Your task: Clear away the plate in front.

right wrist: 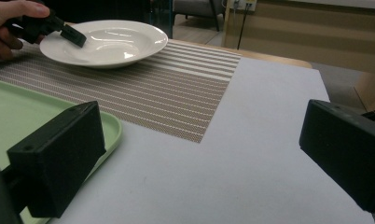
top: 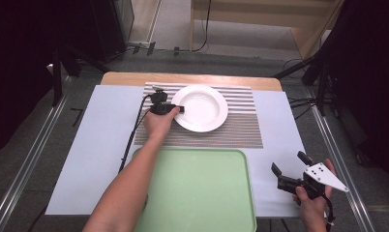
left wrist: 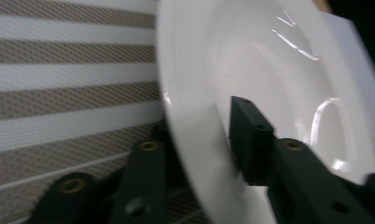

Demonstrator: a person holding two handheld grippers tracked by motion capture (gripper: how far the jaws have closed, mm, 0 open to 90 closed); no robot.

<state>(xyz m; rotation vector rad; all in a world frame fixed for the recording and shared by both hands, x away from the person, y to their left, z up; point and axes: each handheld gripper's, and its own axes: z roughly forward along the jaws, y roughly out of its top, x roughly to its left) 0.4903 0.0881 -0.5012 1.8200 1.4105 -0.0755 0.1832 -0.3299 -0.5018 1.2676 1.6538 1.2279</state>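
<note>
On the striped mat (top: pixel 241 126), the left gripper (top: pixel 181 108) pinches the plate (top: pixel 202 107) rim; lift level, firm grip, toward the tray (top: pixel 197 193). Right gripper (top: pixel 288 163) waits wide open, empty.

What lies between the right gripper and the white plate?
Between the right gripper and the white plate, nothing stands: a bare stretch of white table cover, then striped placemat, clearest in the right gripper view; the green tray lies beside that line.

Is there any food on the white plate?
No, the white plate is bare and shiny inside, with the left gripper at its rim.
</note>
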